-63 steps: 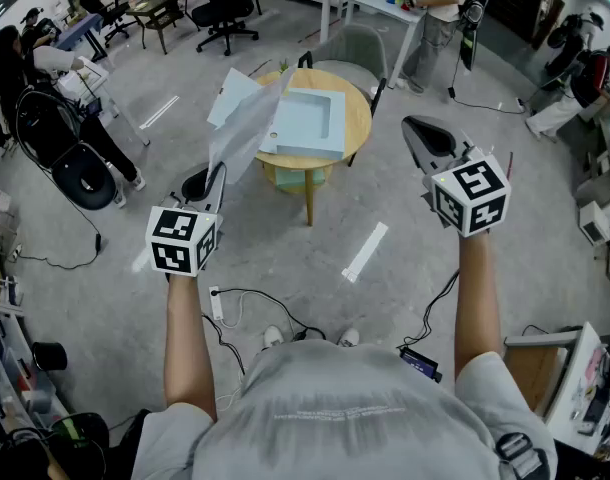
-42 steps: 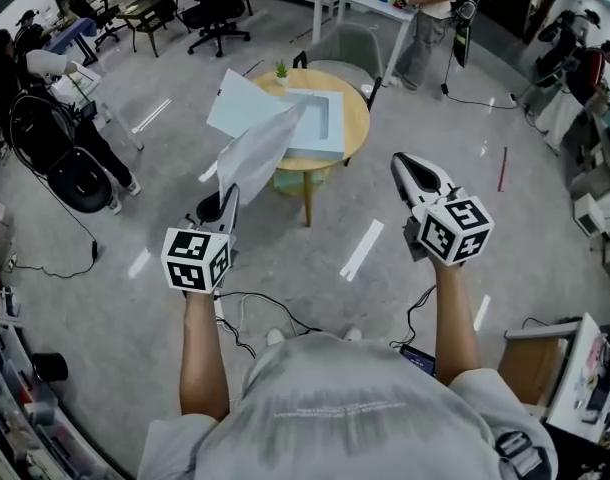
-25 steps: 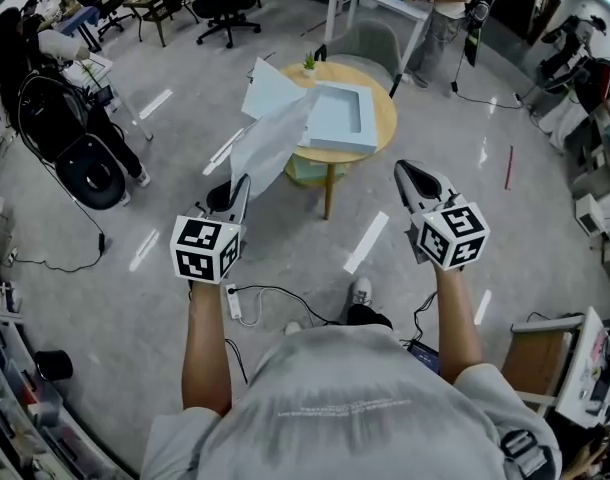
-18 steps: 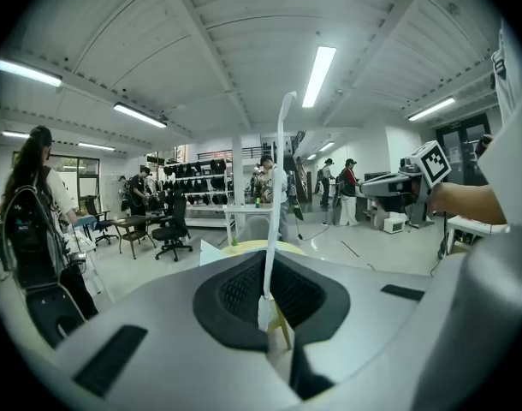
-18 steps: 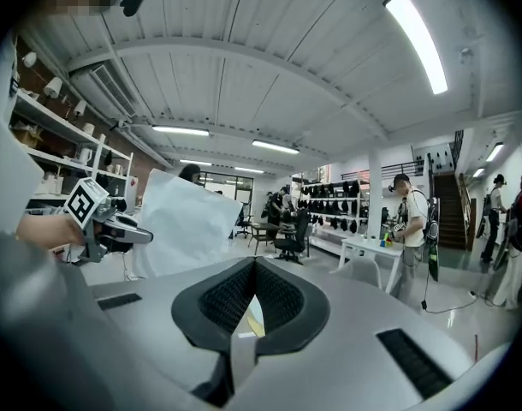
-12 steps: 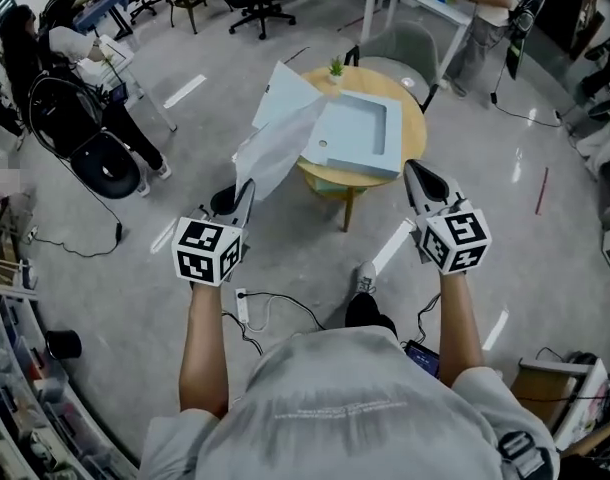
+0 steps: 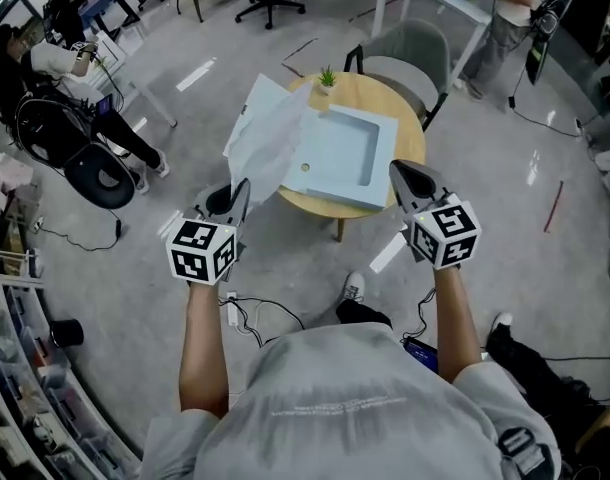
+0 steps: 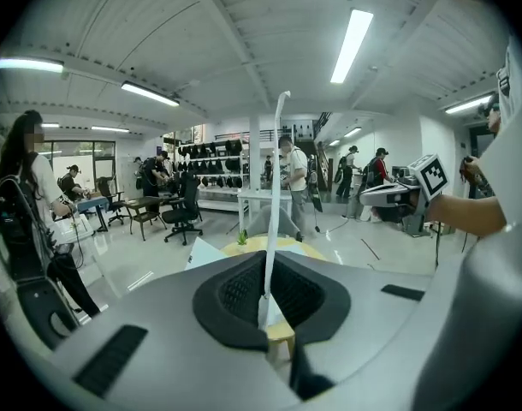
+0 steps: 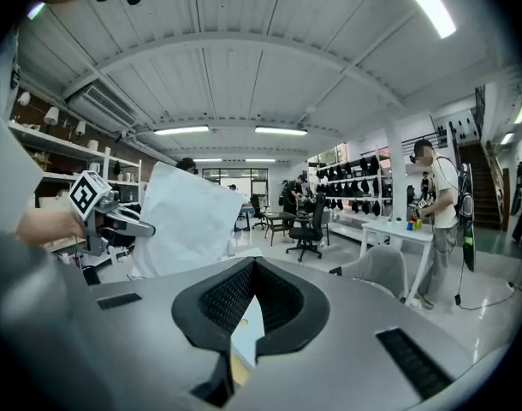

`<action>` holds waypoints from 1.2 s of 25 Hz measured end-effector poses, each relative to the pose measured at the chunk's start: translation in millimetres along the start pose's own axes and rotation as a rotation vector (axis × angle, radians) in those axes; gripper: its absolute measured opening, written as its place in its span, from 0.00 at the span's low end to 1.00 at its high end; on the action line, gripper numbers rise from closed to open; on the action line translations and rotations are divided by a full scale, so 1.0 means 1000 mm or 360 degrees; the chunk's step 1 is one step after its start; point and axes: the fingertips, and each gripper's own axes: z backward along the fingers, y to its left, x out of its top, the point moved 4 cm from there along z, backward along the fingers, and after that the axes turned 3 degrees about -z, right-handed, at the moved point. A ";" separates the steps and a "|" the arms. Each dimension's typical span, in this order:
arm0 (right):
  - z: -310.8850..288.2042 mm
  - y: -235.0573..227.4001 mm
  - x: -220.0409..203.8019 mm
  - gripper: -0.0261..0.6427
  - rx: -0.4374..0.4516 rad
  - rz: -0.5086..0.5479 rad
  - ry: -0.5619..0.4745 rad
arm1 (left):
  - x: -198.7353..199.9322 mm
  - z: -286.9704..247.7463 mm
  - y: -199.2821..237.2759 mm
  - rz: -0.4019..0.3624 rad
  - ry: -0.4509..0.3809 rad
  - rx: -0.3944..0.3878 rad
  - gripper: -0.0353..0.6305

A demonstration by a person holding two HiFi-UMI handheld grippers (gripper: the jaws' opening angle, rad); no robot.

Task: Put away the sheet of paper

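While the round light-wood table (image 7: 410, 133) carries a pale blue, square, shallow tray (image 7: 350, 153), the thin, floppy white sheet of paper (image 7: 265, 143) stands up in the air by the tray's left edge. The left gripper (image 7: 242, 184) pinches its bottom edge. The right gripper (image 7: 396, 166) has its jaws together, empty.

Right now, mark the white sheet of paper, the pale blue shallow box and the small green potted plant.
white sheet of paper (image 7: 268, 146), head view, middle of the sheet.
pale blue shallow box (image 7: 347, 150), head view, bare inner floor.
small green potted plant (image 7: 328, 75), head view, leaves.
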 end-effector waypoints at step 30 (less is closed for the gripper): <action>-0.106 -0.121 -0.071 0.08 0.0009 -0.0294 0.0328 | -0.054 -0.210 0.061 0.0339 0.0408 -0.0017 0.08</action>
